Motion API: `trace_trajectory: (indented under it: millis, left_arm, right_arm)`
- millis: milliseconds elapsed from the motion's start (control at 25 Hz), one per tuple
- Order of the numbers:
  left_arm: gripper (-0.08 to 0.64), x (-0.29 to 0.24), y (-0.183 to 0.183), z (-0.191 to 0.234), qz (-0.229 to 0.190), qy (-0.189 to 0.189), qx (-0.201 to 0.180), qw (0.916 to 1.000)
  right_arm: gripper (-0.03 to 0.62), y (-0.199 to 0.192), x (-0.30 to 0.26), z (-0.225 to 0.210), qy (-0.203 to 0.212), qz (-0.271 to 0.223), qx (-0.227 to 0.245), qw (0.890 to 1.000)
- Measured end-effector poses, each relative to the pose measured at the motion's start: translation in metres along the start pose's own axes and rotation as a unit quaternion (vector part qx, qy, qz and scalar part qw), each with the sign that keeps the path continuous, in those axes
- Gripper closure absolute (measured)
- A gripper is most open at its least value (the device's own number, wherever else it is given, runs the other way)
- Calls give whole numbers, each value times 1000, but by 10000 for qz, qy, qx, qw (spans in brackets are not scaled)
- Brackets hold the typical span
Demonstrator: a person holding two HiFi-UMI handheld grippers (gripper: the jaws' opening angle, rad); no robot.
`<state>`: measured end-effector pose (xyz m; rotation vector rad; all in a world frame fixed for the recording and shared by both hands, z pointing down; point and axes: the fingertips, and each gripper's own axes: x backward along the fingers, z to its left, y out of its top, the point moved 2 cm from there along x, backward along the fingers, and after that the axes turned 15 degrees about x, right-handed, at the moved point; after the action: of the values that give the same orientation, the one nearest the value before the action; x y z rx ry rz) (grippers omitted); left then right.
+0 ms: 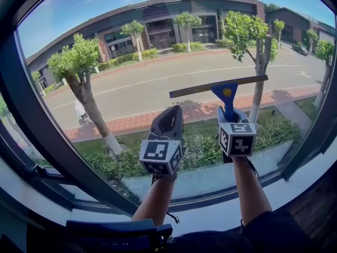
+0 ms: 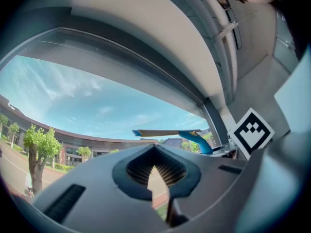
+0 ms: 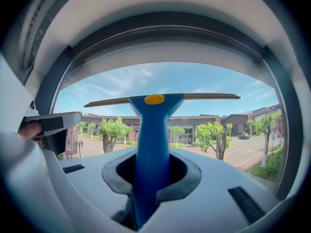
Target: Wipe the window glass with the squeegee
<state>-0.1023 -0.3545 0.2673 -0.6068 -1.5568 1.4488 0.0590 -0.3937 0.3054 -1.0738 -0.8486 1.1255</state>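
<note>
Blue-handled squeegee (image 1: 227,95) at 2 o'clock in head view, blade level before window glass (image 1: 131,83), right gripper (image 1: 230,115) under it, left gripper (image 1: 167,121) at its 9 o'clock, left gripper view, jaws together, nothing between, right gripper view, jaws clamped on squeegee handle, blade at 12 o'clock

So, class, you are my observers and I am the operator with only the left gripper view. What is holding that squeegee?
Observer: The right gripper, with its jaws shut on the squeegee at its blue handle.
Operator: Where does my gripper sit relative to it?
Observer: In the head view, the left gripper is beside the handle, just under the blade's left end, and no contact shows.
Operator: What lies under both grippers?
Observer: The window's dark lower frame, with both forearms reaching up past it.
</note>
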Motion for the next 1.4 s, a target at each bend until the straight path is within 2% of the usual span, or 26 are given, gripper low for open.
trace_trajectory:
  millis: [440, 1400]
  left_arm:
    - [558, 12, -38, 5, 330, 65, 187, 9993]
    - [558, 37, -95, 6, 940, 188, 450, 9944]
  right_arm:
    - [515, -32, 3, 13, 22, 246, -14, 9997]
    - [515, -109, 14, 33, 103, 745, -33, 9972]
